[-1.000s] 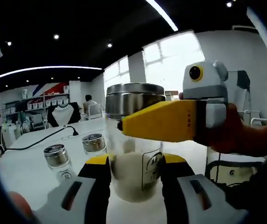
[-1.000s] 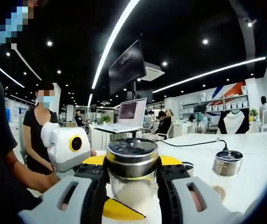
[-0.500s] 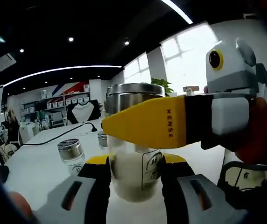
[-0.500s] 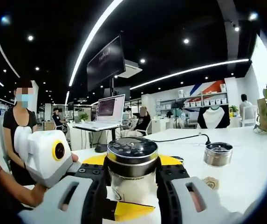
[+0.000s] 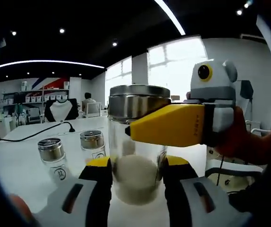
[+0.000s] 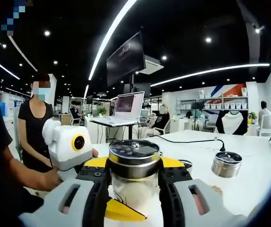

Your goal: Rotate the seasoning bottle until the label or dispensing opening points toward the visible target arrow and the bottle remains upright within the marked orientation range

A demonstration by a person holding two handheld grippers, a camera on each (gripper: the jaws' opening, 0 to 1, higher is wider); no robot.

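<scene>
I am turning the bottle, so I need to keep it straight up and turn it slowly, a little bit at a time. I think my low tool should hold the glass steady while my high tool does the twisting. I can't see any arrow in my views, so I would look for it before I stop. I should not squeeze too hard, because glass is slippery and can pop out. My left tool is open about as wide as the bottle, and its two yellow tips press on the glass low down, one on each side. My right tool is closed around the bottle just under the shiny metal lid. In the left gripper view I see that right tool come in from the side and cross the bottle near the top. The bottle stands up on the white table, between both tools, with white powder at its bottom. Two small jars stand close by.
</scene>
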